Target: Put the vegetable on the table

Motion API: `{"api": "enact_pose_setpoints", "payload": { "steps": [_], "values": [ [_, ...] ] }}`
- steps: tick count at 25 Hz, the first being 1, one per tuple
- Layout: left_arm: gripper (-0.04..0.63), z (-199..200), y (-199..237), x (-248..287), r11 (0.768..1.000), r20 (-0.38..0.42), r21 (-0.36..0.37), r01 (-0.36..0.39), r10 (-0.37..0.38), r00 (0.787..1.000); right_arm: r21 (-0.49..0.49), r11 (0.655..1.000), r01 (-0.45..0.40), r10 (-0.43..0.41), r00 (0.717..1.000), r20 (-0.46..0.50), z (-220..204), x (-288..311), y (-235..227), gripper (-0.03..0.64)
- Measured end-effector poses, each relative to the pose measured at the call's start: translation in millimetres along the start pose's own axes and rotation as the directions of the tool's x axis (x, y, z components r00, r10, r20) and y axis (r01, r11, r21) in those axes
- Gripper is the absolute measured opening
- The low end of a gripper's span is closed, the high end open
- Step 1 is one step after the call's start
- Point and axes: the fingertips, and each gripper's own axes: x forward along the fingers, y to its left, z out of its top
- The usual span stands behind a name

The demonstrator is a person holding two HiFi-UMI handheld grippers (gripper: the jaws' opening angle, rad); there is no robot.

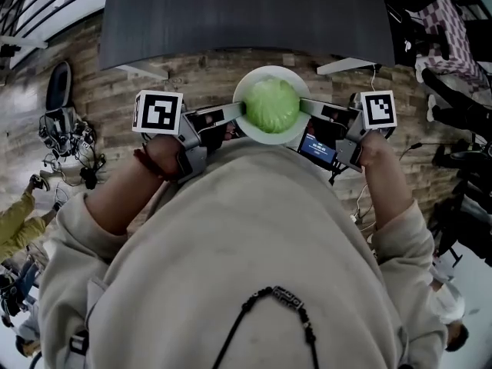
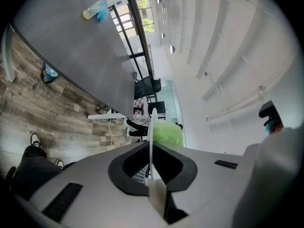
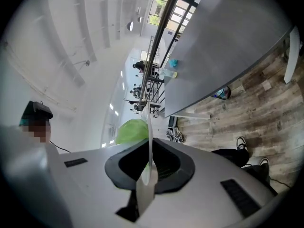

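Observation:
A pale green cabbage point(image 1: 270, 104) lies on a white plate point(image 1: 244, 89) that I hold in the air just short of the dark grey table point(image 1: 246, 14). My left gripper point(image 1: 240, 114) is shut on the plate's left rim, and my right gripper point(image 1: 303, 108) is shut on its right rim. In the left gripper view the plate point(image 2: 151, 127) shows edge-on between the jaws of the left gripper point(image 2: 151, 152), with the cabbage point(image 2: 168, 133) behind it. The right gripper view shows the plate point(image 3: 149, 127) the same way in the right gripper point(image 3: 149, 152), with the cabbage point(image 3: 130, 130) to its left.
The table's near edge and white legs point(image 1: 347, 65) stand over wood flooring. A plastic bottle point(image 2: 98, 7) lies on the table top point(image 2: 80, 46). Cables and gear point(image 1: 69, 137) sit at the left. People sit at the left point(image 1: 15, 225) and right point(image 1: 453, 29) margins.

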Motion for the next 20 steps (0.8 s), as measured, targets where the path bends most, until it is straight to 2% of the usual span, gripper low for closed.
{"api": "enact_pose_setpoints", "payload": {
  "steps": [6, 11, 18, 20],
  "values": [
    [0.017, 16, 0, -38, 0.999, 0.042, -0.015, 0.032, -0.031, 0.999, -0.017, 1.000, 0.021, -0.021, 0.999, -0.025, 9, 38, 16, 0.034],
    [0.018, 27, -4, -47, 0.999, 0.083, -0.030, 0.043, -0.041, 0.996, -0.033, 0.999, 0.038, -0.041, 0.996, -0.079, 22, 47, 26, 0.034],
    [0.018, 78, 1, -66, 0.999, 0.174, -0.030, 0.039, -0.033, 0.984, -0.062, 0.998, 0.016, -0.026, 0.985, -0.169, 74, 81, 32, 0.034],
    [0.017, 81, 1, -69, 0.999, 0.197, -0.019, 0.037, -0.033, 0.980, -0.079, 0.997, -0.001, -0.014, 0.982, -0.188, 77, 86, 35, 0.034]
  ]
}}
